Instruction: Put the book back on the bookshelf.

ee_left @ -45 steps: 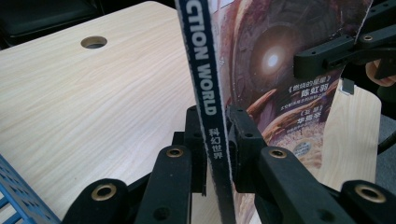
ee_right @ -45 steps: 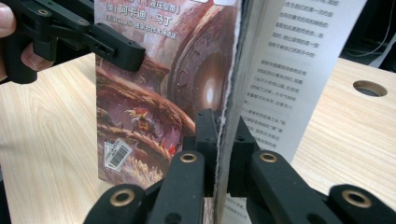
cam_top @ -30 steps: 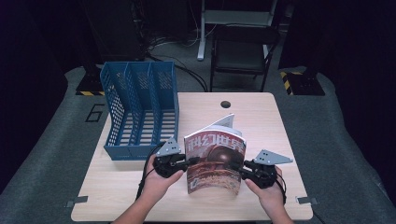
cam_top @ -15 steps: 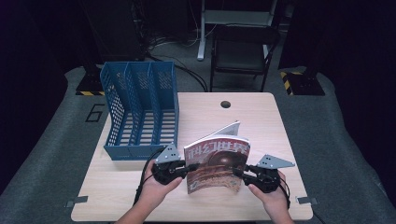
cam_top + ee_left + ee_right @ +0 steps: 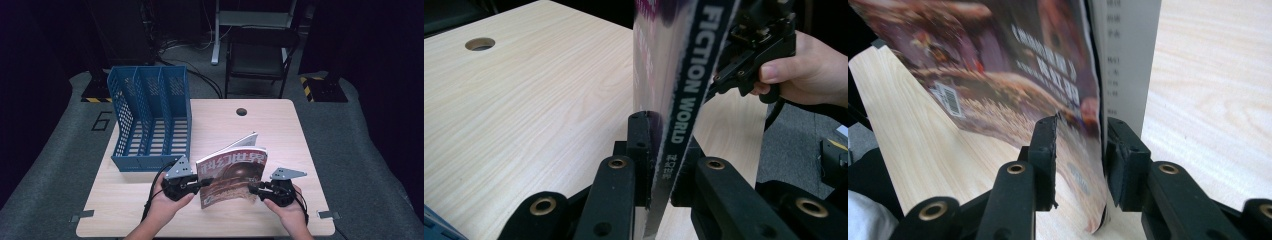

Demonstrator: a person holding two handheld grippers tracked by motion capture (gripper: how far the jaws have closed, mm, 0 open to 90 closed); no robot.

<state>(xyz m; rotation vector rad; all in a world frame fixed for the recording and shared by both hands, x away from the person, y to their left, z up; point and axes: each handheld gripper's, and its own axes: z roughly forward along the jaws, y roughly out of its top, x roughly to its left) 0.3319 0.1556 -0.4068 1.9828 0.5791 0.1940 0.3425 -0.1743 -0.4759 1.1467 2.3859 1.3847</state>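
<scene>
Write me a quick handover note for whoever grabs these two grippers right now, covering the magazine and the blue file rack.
Left gripper: shut on the magazine at its spine edge.
Right gripper: jaws straddle the opposite page edge with a visible gap, not clamped; they have just been opening.
Magazine stands upright near the table's front edge, pages fanning slightly.
Blue file rack lies back-left, all slots empty.
Done: magazine lifted upright.
Left, probably: carry it into a rack slot.
</scene>
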